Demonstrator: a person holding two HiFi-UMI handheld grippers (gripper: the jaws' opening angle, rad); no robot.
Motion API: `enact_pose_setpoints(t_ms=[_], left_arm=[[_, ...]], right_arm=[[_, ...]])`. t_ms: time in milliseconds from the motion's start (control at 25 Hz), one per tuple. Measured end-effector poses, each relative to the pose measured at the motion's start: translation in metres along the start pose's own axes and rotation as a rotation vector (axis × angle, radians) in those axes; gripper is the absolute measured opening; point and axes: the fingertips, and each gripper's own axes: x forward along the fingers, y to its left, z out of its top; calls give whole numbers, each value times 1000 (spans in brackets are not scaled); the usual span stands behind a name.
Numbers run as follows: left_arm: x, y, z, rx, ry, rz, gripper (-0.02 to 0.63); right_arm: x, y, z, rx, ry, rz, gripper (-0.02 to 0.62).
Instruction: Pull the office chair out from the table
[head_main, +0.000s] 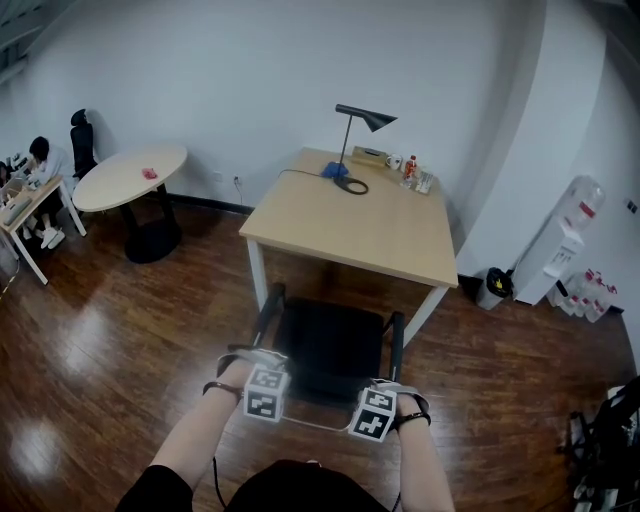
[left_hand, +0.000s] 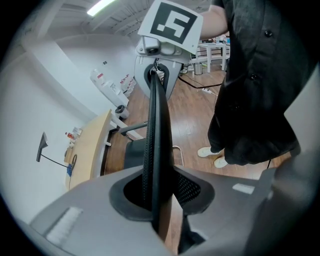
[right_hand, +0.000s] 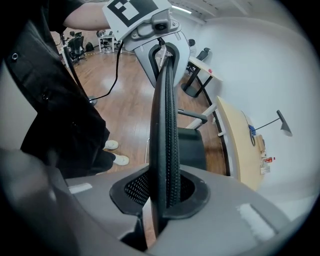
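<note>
Black mesh office chair, tan table, dark-brown floor.

Head cam steep down; gripper cams share backrest.

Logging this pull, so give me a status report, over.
Both shut on the backrest top edge: left gripper, right gripper. The office chair sits close to the table front. Behind it: the person's feet.
</note>
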Motion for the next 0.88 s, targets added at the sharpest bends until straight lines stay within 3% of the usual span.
enact_pose_setpoints(t_ms=[880], left_arm=[[-23,-47,7,10,-2,-28,95]], right_arm=[[-17,50,6,47,7,35,81]])
